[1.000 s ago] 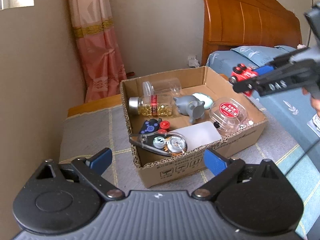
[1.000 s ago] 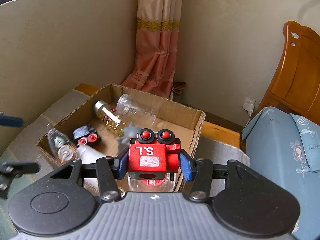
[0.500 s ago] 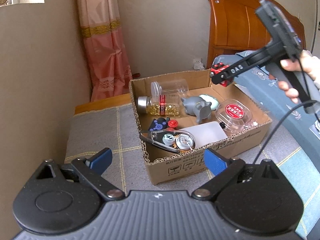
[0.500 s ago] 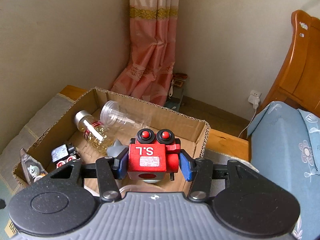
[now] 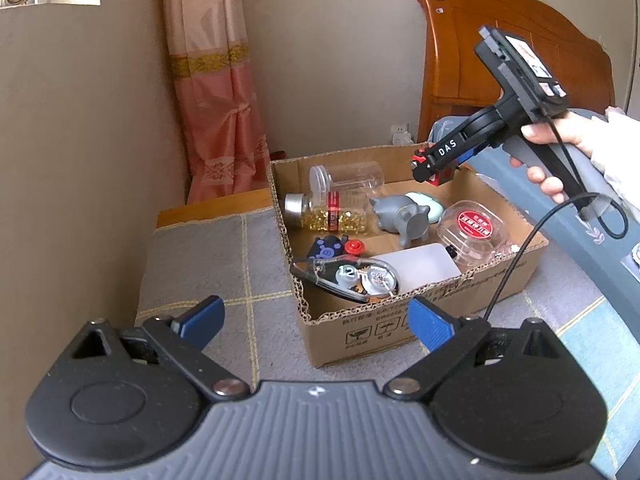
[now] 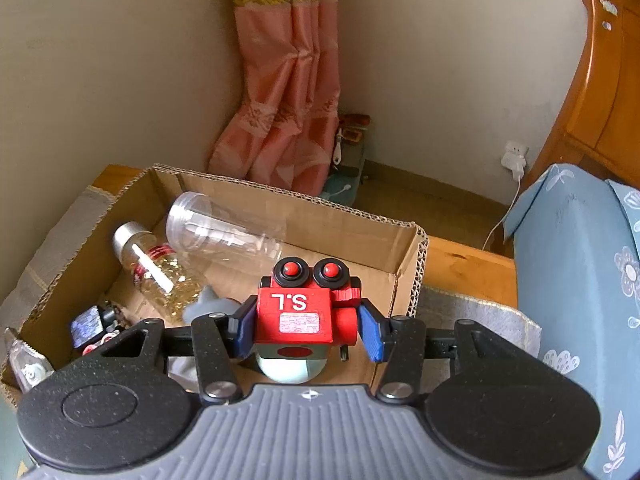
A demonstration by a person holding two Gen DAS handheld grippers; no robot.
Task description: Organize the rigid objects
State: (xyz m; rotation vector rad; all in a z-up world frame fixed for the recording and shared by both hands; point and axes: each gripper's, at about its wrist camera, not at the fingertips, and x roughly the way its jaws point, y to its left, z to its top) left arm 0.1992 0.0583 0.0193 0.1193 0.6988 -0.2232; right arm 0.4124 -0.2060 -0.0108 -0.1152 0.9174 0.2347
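Red toy robot [image 6: 295, 316] clamped between right tongs [image 6: 308, 330] above box [image 6: 304, 208]

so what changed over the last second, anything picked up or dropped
The right gripper, shut on the red toy robot throughout, carried it from beside the cardboard box to above the box's far corner, lower than before. Nothing was picked up or released. The left gripper stayed open and empty; the box contents did not move.

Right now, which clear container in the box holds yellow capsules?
The silver-capped bottle lying on its side; the clear jar beside it looks empty.
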